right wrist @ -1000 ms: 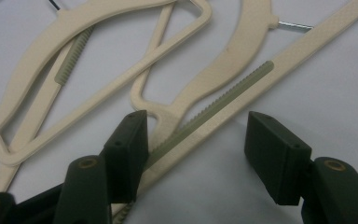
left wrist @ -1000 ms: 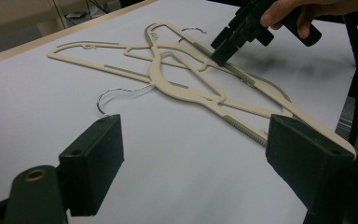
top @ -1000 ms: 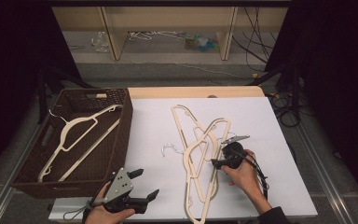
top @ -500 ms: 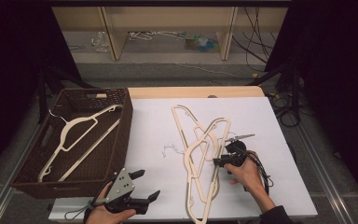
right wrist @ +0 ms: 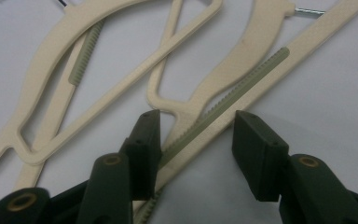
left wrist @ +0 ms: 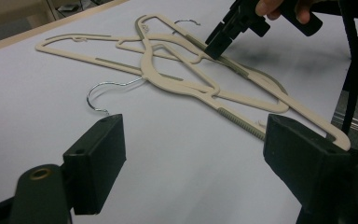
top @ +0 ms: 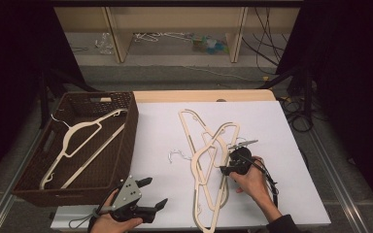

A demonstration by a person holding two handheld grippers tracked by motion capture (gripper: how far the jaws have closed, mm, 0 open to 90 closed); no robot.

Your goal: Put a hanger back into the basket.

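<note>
Probably a pick-up: right gripper, jaws spread astride a hanger bar at frame centre, must close; left gripper idles spread

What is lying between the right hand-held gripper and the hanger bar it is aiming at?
Nothing visible. The right hand-held gripper is open, its jaws either side of the hanger bar with the ribbed green strip. Other hangers cross the pile farther along, not at the jaws.
</note>
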